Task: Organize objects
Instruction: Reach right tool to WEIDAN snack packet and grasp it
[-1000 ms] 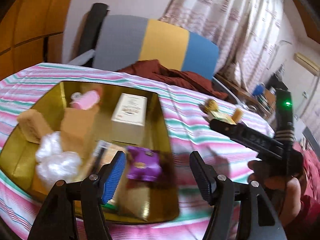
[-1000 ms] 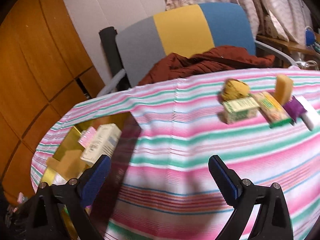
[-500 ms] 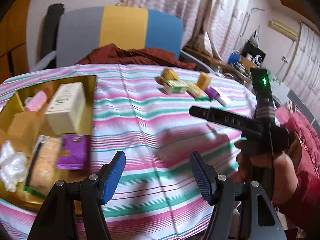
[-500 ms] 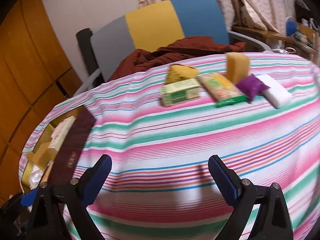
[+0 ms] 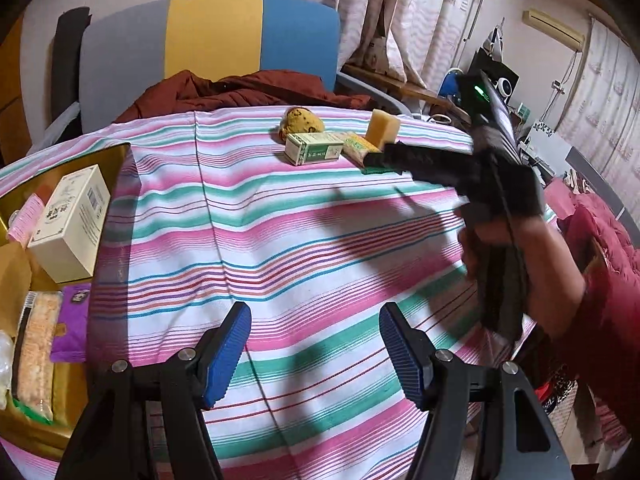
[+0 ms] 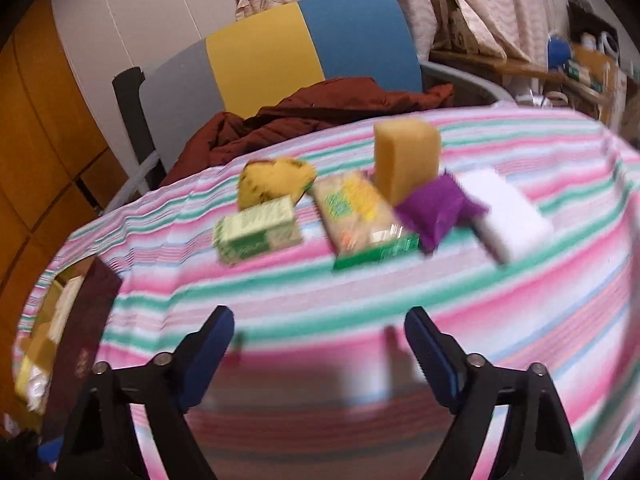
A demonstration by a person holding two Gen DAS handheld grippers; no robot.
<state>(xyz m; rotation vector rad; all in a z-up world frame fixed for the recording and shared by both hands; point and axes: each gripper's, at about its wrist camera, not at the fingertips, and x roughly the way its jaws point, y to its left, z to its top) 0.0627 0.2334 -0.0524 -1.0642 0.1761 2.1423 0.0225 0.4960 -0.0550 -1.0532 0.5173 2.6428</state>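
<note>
1. A cluster of loose items lies on the far part of the striped tablecloth (image 6: 360, 300): a green-and-white box (image 6: 258, 234), a yellow round sponge (image 6: 274, 180) just behind it, a flat snack packet (image 6: 360, 220) with a green end, an upright yellow sponge block (image 6: 406, 156), a purple pouch (image 6: 434, 208) and a white block (image 6: 508, 216).
2. The purple pouch lies against the packet and overlaps the near end of the white block; the sponge block stands just behind both.
3. At the table's left edge sits a gold tray (image 5: 60, 432) holding a cream box (image 5: 72, 224), a pink item (image 5: 26, 216), a purple packet (image 5: 74, 328) and a long orange-filled packet (image 5: 36, 356).
4. The right gripper (image 6: 320, 356) hangs over bare cloth, near the cluster but apart from it; its jaws have just been closing yet stand wide with nothing between them.
5. The left gripper (image 5: 316, 352) is spread wide and empty, over the cloth beside the tray.
6. A chair (image 5: 216, 40) with grey, yellow and blue panels stands behind the table, a dark red cloth (image 5: 240, 92) heaped on it.
</note>
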